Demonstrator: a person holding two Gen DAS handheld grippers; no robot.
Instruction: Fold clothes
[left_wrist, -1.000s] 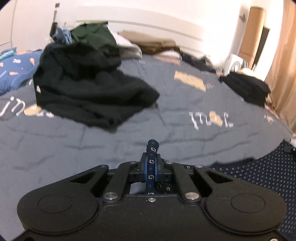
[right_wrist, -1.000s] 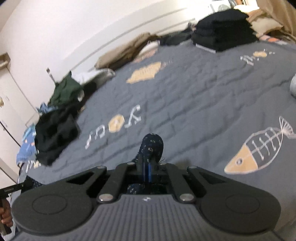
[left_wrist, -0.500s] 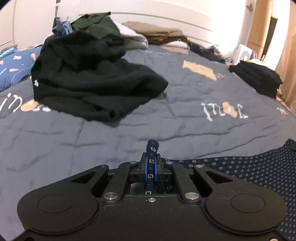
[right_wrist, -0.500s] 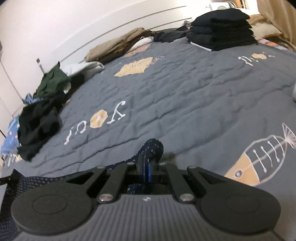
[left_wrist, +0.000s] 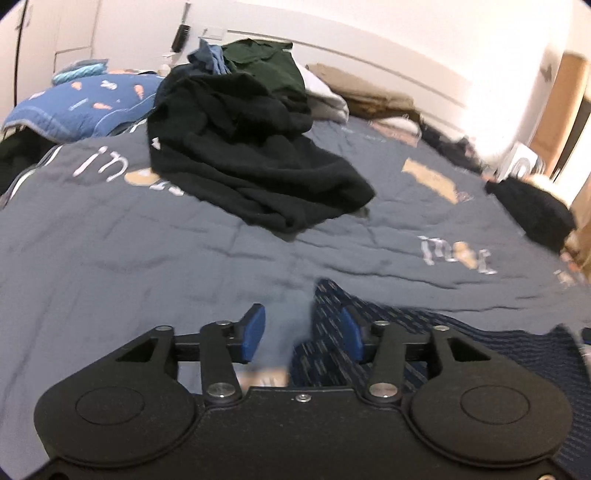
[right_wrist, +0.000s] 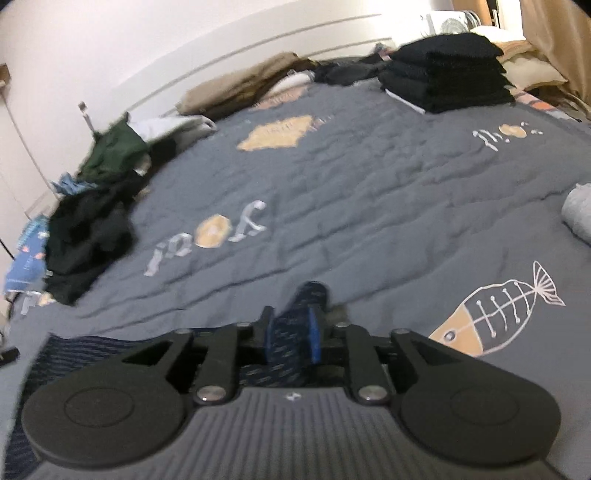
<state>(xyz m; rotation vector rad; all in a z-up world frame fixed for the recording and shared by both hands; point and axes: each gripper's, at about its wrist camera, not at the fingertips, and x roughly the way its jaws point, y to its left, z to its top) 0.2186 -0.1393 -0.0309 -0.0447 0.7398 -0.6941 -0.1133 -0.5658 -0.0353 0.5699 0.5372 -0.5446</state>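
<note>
- Left tongs (left_wrist: 301, 328): released, blue pads spread wide apart; a fold of the navy patterned garment (left_wrist: 424, 332) lies against the right-hand pad, not pinched.
- Right tongs (right_wrist: 293, 332): partly parted, with a bunch of the navy patterned garment (right_wrist: 295, 325) standing between the pads; whether it is gripped, I cannot tell.
- The garment lies low in both frames on the grey bedspread (left_wrist: 147, 251), spreading to lower right in the left view and lower left in the right view.
- Heap of black clothes (left_wrist: 251, 162) in upper centre of the left view, well apart from the tongs.
- Stack of folded black clothes (right_wrist: 447, 70) at upper right of the right view.
- Fish-skeleton print (right_wrist: 495, 314) at right of the right tongs.
</note>
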